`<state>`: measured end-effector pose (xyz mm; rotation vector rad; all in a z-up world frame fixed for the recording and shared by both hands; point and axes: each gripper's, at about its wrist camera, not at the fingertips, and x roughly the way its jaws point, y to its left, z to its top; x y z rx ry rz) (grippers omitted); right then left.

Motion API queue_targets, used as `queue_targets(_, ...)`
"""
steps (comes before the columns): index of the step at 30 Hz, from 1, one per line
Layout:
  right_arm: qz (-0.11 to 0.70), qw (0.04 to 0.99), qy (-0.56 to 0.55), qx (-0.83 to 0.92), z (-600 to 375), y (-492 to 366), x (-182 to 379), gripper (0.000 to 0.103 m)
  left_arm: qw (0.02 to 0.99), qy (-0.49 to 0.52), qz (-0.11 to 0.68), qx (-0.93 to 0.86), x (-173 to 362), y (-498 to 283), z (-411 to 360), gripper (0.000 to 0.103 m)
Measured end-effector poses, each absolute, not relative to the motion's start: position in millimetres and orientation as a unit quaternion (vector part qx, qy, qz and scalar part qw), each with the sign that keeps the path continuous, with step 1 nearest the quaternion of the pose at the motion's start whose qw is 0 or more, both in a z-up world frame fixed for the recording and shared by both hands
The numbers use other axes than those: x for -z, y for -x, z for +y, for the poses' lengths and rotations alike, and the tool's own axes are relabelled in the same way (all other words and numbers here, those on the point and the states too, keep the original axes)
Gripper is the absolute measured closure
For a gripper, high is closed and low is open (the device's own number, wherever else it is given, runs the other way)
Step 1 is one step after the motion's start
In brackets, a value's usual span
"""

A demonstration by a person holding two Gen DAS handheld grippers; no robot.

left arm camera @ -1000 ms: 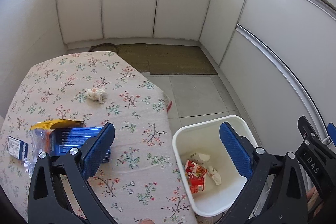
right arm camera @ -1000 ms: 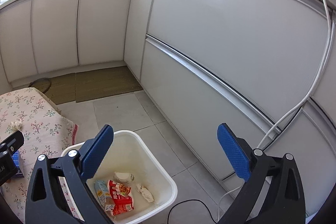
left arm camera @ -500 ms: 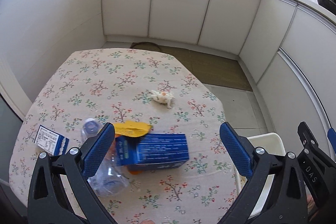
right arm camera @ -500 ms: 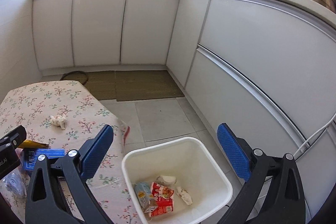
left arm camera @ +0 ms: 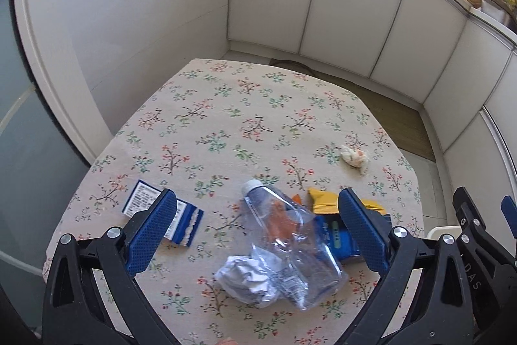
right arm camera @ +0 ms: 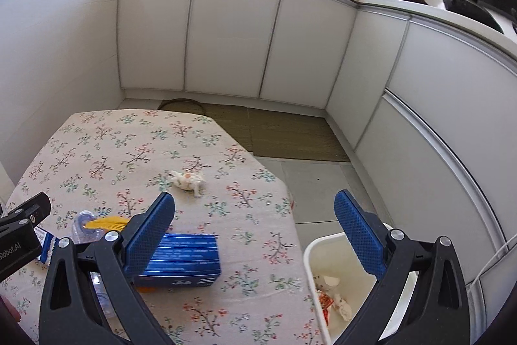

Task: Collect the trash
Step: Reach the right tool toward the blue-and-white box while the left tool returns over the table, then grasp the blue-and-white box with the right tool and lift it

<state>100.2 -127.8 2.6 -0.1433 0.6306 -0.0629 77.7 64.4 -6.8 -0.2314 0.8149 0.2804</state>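
We see a floral tablecloth (left arm camera: 226,118) covering the table, white cabinets (right arm camera: 226,37) along the wall, and a woven mat (right arm camera: 290,134) beyond its far edge.

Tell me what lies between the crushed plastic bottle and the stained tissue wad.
Left wrist view: a yellow packet between plastic bottle and tissue wad, otherwise bare tablecloth.

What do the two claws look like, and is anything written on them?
Both match: the left claw and right claw have black plastic arms with triangular cut-outs, silver round bolts and blue bumpy pads. White letters "DAS" mark the right one's side, and "Robot.AI" the left one's.
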Motion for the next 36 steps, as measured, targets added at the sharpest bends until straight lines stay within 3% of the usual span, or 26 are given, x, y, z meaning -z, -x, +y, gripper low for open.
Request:
queue_targets(7,0.334,0.937,0.088,-0.055,-56.1,-104.6,15.5,0.007,0.896,0.132,0.382,-0.183,-6.7,-61.0,128.9,0.007)
queue_targets(15,0.385,0.871,0.183,-0.245,54.5,-100.6,56.7,0.007,0.884,0.204,0.364,-0.212,-26.1,-37.6,201.6,0.007)
queue_targets(23,0.41,0.795,0.273,-0.352,136.4,-87.4,103.1,0.007,0.897,0.244,0.317,-0.188,-66.4,-17.2,226.1,0.007)
queue_targets(33,0.449,0.749,0.323,-0.364,182.8,-88.6,147.1,0.007,0.891,0.249,0.329,-0.188,-60.5,-15.5,237.2,0.007)
queue_targets(34,0.449,0.751,0.314,-0.369,181.1,-89.2,147.7,0.009,0.891,0.247,0.33,-0.189,-59.7,-16.2,236.8,0.007)
queue_targets(36,0.461,0.744,0.29,-0.388,178.3,-92.1,146.1,0.027,0.891,0.247,0.332,-0.189,-57.5,-17.3,237.1,0.007)
